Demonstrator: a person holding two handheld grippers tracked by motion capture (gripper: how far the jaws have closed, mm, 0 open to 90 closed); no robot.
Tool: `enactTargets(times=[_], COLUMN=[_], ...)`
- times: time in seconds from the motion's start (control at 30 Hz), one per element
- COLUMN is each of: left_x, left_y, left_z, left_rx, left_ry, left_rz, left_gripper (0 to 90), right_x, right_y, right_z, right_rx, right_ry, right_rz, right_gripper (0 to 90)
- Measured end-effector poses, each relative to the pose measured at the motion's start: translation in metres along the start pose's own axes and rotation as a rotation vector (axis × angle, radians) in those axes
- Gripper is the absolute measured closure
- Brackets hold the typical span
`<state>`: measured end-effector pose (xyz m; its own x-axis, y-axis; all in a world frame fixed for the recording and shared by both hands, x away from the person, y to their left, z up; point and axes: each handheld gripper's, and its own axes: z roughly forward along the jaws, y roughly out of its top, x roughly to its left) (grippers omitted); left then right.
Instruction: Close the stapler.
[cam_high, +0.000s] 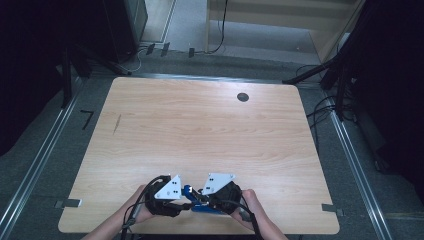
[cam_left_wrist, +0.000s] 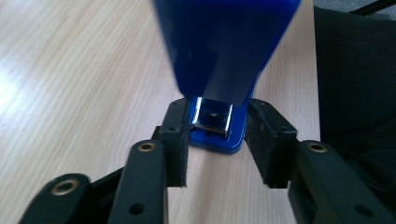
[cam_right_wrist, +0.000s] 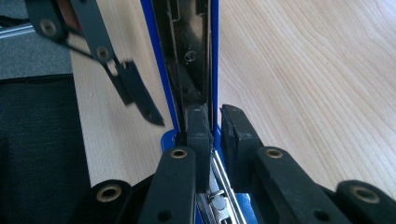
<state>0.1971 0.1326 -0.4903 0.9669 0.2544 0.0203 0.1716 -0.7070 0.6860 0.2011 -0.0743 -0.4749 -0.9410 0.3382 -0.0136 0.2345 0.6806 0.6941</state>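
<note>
A blue stapler (cam_high: 193, 199) lies hinged open near the front edge of the wooden table (cam_high: 200, 125), between the person's two hands. My left gripper (cam_high: 182, 201) comes at it from the left. In the left gripper view its pads (cam_left_wrist: 177, 140) stand on either side of the stapler's blue base and metal end (cam_left_wrist: 212, 116) and press on them, with the blue arm (cam_left_wrist: 224, 46) rising above. My right gripper (cam_right_wrist: 215, 126) is shut on the side wall of the stapler's open blue top (cam_right_wrist: 214, 56). One of its pads is inside the metal channel, the other outside.
A dark round hole (cam_high: 243, 97) sits in the table's far side and a thin dark mark (cam_high: 116, 124) at its left. The table's front edge is just under the hands. The person's dark clothing (cam_left_wrist: 355, 70) is close behind the stapler. Floor rails and cables flank the table.
</note>
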Motion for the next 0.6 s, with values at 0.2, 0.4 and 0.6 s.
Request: enactTargets(times=[0.2,0.4,0.6], left_x=[0.000,-0.002,-0.002], left_y=[0.000,0.003,0.003], left_z=[0.004,0.011,0.016], left_rx=[-0.029,-0.029,-0.012], left_ry=[0.000,0.006,0.001], left_rz=[-0.022,-0.016,-0.028], left_gripper=[65.5,65.3,64.5], right_x=[-0.002,-0.005,-0.003], right_y=[-0.002,-0.006,-0.005], right_z=[-0.004,-0.009,-0.012], right_rx=[0.002,0.017,0.019], right_ry=[-0.005,-0.010,-0.018], right_rz=[0.006,0.026,0.021], right_gripper=[83.2,81.7,81.8])
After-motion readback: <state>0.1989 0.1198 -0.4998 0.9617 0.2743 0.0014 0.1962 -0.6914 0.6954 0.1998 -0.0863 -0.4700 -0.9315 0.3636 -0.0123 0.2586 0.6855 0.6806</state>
